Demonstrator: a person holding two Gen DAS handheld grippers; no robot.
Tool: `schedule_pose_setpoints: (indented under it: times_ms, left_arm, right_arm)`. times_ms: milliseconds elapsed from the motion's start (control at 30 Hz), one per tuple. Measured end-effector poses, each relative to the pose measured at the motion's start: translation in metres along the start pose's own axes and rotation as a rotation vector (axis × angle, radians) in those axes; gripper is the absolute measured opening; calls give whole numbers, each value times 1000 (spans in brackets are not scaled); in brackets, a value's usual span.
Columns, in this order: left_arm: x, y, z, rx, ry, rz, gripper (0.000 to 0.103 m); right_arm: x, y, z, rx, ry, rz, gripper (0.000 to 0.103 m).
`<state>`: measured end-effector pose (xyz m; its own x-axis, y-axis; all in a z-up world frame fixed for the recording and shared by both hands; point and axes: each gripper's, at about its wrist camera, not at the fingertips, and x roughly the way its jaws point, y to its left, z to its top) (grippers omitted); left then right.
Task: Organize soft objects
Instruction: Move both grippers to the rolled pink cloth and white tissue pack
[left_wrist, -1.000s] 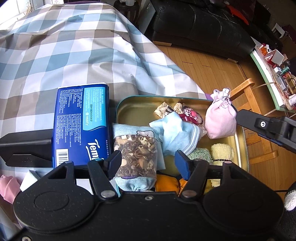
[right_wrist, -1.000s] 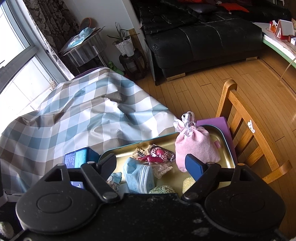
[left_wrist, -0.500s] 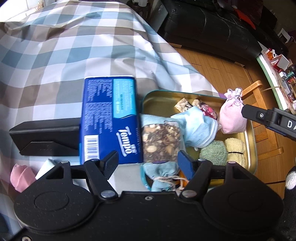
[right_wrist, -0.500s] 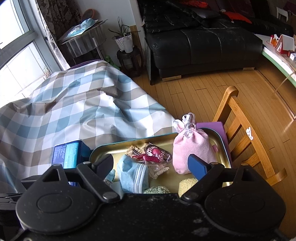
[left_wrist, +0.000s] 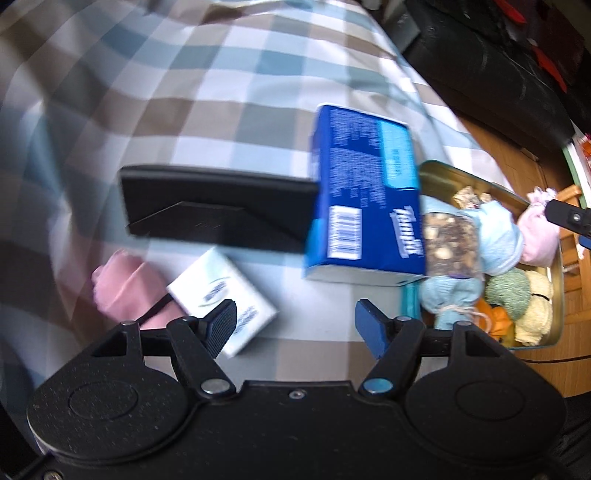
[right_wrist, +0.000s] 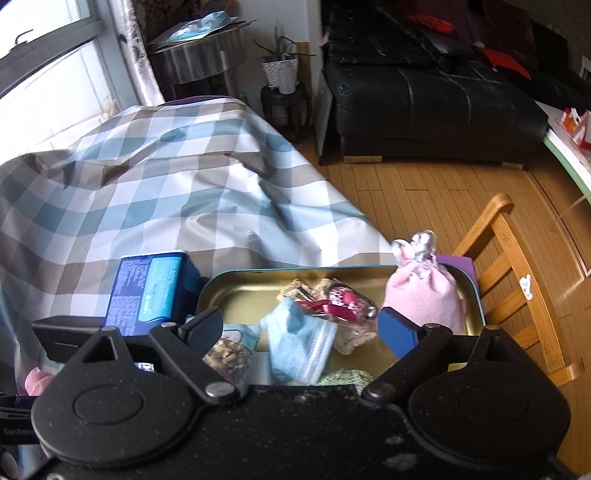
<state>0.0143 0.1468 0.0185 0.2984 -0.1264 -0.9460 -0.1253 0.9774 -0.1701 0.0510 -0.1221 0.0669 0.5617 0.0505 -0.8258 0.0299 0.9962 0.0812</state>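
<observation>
My left gripper stands open over the checked tablecloth, nothing between its fingers. A small white tissue pack lies by its left finger, with a pink soft thing further left. To the right a gold tin tray holds a herb sachet, a light blue mask, a pink pouch and green and yellow sponges. My right gripper hovers above the tray, jaws opening. The mask lies below the gap, untouched. The pink pouch stands behind its right finger.
A blue tissue box leans on a black stand left of the tray. A wooden chair stands just past the tray's right end. A black sofa and a plant stand are across the wooden floor.
My left gripper has swung left, away from the tray and over the cloth, bringing the white pack and pink thing into view. Both grippers' jaws have widened. The right one shifted slightly.
</observation>
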Motion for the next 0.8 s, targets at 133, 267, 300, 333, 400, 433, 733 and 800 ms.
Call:
schedule_pose_setpoints:
  times_ms: [133,267,300,333,400,433,733,800]
  left_arm:
    - [4,26,-10,-69,11,6,66]
    - [4,44,-20,-121,5,18,66]
    - [5,47,-22,-131,3,21,66]
    - [5,51,-24,-139,2,26,67]
    - [7,57,-27,-147,-2,45,67]
    - [8,59,-29,-148,-5,61,67]
    - [11,67,-42,-172,-7,55,67]
    - [11,69,-47,-189,0,41,67]
  right_arm:
    - [-4,30,-4,-86,-18,29,91]
    - [-9,62,-8,-170,-46,68,91]
    - [-10,69,-9,-189,-52,83,91]
    - [-12,76,-10,-205,-58,98,91]
    - [-15,91,-13,-231,-73,127,96]
    - [-17,98,-15,-242,-80,134,101]
    - [-46,143,-29,-275,-297,153,102]
    - [-47,147,-32,-242,-330,143,102]
